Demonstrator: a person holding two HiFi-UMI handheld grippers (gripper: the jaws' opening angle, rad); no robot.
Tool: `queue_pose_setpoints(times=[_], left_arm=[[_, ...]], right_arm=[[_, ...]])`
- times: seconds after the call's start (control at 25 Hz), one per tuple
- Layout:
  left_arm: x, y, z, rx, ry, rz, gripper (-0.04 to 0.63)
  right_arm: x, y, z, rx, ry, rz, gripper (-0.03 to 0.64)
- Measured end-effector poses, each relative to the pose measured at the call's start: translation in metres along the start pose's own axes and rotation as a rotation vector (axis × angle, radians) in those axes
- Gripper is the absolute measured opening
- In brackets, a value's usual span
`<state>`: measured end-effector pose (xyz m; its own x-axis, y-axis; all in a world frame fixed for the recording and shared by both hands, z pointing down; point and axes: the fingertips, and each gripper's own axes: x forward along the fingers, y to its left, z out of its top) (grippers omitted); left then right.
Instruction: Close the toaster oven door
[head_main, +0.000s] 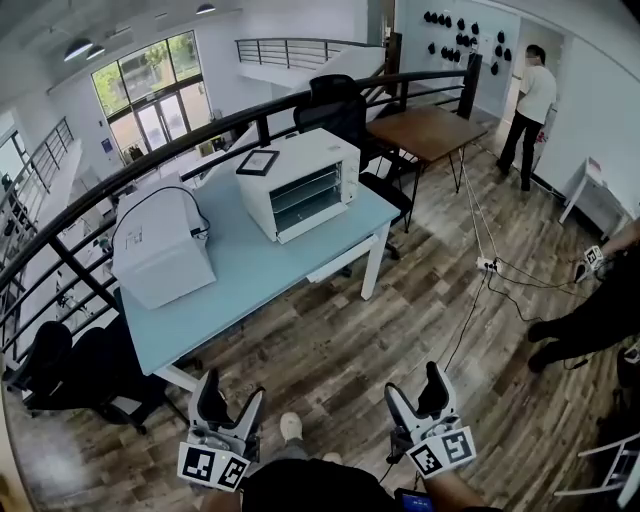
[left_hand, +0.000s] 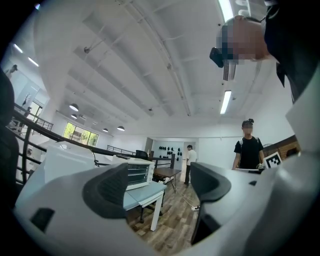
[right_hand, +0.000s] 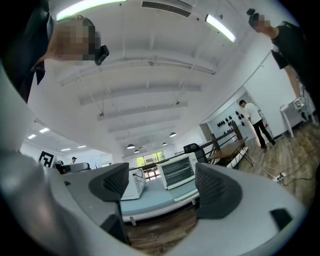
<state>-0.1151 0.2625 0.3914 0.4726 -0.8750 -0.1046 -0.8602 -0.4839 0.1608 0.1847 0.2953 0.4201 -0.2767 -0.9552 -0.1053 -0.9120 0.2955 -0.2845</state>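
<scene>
A white toaster oven (head_main: 300, 183) stands on the light blue table (head_main: 250, 275), well ahead of both grippers. Its glass front shows the racks, and the door looks flush with the front. Low in the head view, over the wooden floor, my left gripper (head_main: 232, 396) and right gripper (head_main: 416, 390) are both open and empty. Between the spread jaws of the left gripper (left_hand: 160, 186) the toaster oven (left_hand: 138, 172) appears far off. The right gripper (right_hand: 159, 189) likewise frames the toaster oven (right_hand: 177, 171) at a distance.
A white boxy machine (head_main: 160, 245) sits on the table's left part, and a black frame (head_main: 258, 162) lies on the oven. Behind are a black railing (head_main: 150, 165), a black chair (head_main: 335, 110) and a brown table (head_main: 425, 130). Cables (head_main: 490, 265) cross the floor; a person (head_main: 530, 100) stands far right.
</scene>
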Motion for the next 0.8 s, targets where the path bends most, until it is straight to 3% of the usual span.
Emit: queue_pose_setpoints(times=[0.28,0.8], left_arm=[[0.038,0.023,-0.004,-0.029,-0.005,-0.032,0.382],[0.144,0.107,0.001,-0.049,-0.016,-0.106,0.38]], right_arm=[[0.038,-0.012,-0.003,-0.002,0.008,-0.022,0.403],[0.165,-0.019,0.004,-0.031,-0.009,-0.057,0.4]])
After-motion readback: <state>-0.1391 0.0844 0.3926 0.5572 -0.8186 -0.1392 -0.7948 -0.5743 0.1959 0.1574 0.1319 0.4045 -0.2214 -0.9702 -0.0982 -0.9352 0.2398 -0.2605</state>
